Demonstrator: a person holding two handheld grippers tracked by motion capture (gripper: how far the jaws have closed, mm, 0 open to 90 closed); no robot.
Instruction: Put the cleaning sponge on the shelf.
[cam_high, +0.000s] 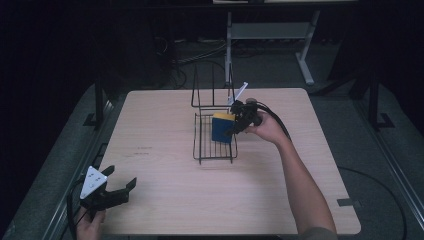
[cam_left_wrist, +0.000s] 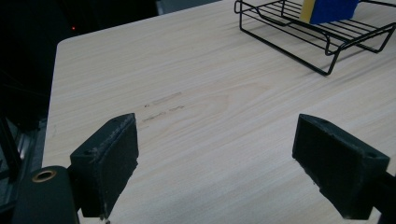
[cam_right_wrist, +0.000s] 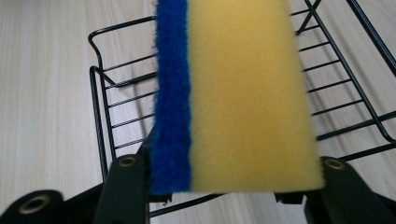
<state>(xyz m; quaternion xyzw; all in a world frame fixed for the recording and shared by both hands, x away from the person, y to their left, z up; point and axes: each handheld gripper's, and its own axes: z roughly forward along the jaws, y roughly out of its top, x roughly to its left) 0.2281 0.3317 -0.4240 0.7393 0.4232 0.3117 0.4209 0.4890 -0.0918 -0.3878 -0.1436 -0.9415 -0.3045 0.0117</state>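
Right gripper (cam_high: 235, 121) held blue-and-yellow sponge (cam_high: 222, 127) on edge inside black wire rack (cam_high: 214, 149), near tabletop (cam_high: 165, 165) centre toward far edge. Jaws flanked sponge, apparently loosening; firm pinch not certain. Best: let sponge settle on rack wires, spread fully, withdraw straight without snagging. Left gripper (cam_high: 116, 187) idle at near-left corner, jaws spread, empty.

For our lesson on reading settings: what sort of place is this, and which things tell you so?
Probably a lab or workshop test bench, not a kitchen: a bare wooden table in a dark room, cables on the floor behind it, and a metal equipment stand.
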